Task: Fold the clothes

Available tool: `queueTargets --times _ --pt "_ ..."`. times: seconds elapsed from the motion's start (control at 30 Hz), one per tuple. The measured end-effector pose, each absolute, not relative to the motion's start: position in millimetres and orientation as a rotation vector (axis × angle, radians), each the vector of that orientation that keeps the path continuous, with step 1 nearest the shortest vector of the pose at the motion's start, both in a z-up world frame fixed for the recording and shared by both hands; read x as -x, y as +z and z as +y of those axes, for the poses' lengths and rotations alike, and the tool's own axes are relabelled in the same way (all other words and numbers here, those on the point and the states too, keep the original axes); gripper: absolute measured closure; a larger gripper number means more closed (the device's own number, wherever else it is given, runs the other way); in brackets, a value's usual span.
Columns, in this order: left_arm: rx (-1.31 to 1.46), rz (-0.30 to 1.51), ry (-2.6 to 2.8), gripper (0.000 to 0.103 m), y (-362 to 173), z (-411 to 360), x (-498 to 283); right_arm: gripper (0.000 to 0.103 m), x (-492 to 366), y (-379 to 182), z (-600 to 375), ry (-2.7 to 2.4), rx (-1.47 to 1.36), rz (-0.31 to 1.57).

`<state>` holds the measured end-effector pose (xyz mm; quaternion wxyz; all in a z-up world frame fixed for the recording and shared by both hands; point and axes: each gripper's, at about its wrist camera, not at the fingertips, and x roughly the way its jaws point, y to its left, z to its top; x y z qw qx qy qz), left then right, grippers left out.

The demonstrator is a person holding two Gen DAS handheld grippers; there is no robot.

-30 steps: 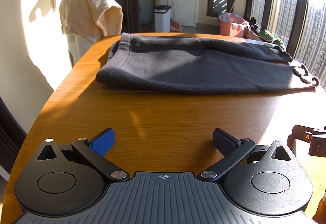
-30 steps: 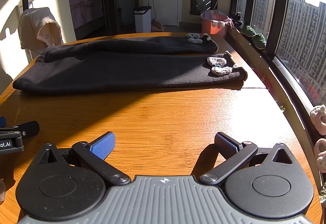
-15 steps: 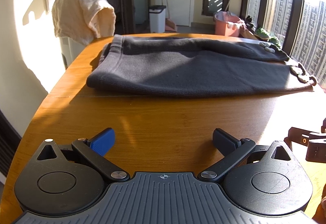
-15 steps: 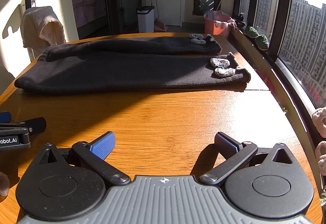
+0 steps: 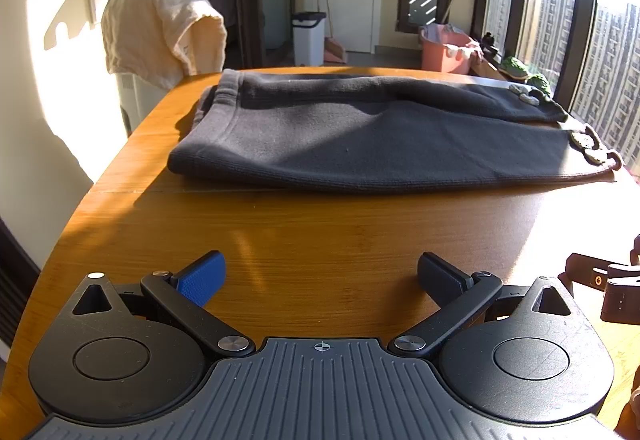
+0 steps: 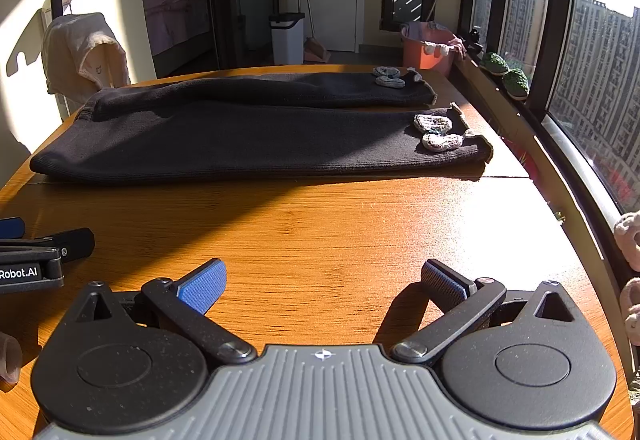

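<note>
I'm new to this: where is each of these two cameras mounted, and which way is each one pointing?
Left wrist view: sits on the left hand-held gripper, low over the wooden table, facing the dark trousers; its open fingers show.
Right wrist view: sits on the right hand-held gripper, facing the same way; open fingers show, a fingertip at left edge.
Shared: trousers, table, white bin, and each glimpses the other gripper.

"Robot.AI" in white on the left claw [image 6: 48, 248] body
</note>
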<state>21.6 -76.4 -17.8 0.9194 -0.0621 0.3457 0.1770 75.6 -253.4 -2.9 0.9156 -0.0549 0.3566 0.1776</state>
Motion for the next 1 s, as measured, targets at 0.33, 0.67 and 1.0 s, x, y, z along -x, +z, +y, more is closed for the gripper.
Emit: queueTargets --times 0.33,0.67,1.0 --pt "0.128 0.709 0.364 0.0 -17.5 -76.1 -21.3 0.0 -76.1 -2.3 -252.9 0.366 0.114 0.735" --pt "0.128 0.712 0.364 0.0 -17.2 -76.1 -21.2 0.0 -75.4 -2.1 -252.4 0.373 0.118 0.736" --pt "0.128 0.714 0.36 0.0 -17.2 -75.9 -21.9 0.0 -73.5 -1.6 -251.1 0.411 0.132 0.735"
